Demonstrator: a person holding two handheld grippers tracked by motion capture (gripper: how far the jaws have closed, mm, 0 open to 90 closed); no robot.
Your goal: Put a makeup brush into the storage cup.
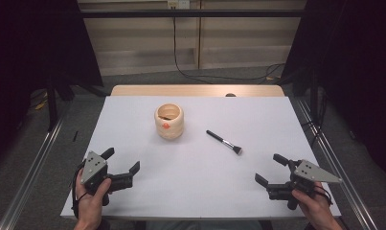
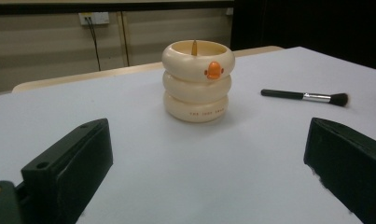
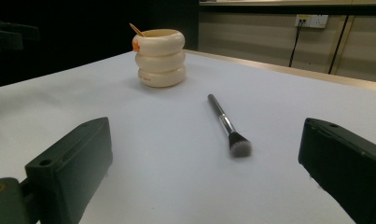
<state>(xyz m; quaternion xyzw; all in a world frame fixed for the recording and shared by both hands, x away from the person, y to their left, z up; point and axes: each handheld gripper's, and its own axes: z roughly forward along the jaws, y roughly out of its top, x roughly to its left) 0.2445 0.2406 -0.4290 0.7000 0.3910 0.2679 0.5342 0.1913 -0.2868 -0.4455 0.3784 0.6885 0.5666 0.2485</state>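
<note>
Both the left tongs and right tongs hover spread and empty at the white desk's near edge, so the reach seems unstarted: the black-handled makeup brush, lying right of the cream ringed duck-beak pot, likely needs pinching by its handle.

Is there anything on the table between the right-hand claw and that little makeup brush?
Nothing: in the right gripper view, bare white table lies between the right gripper and the brush.
</note>
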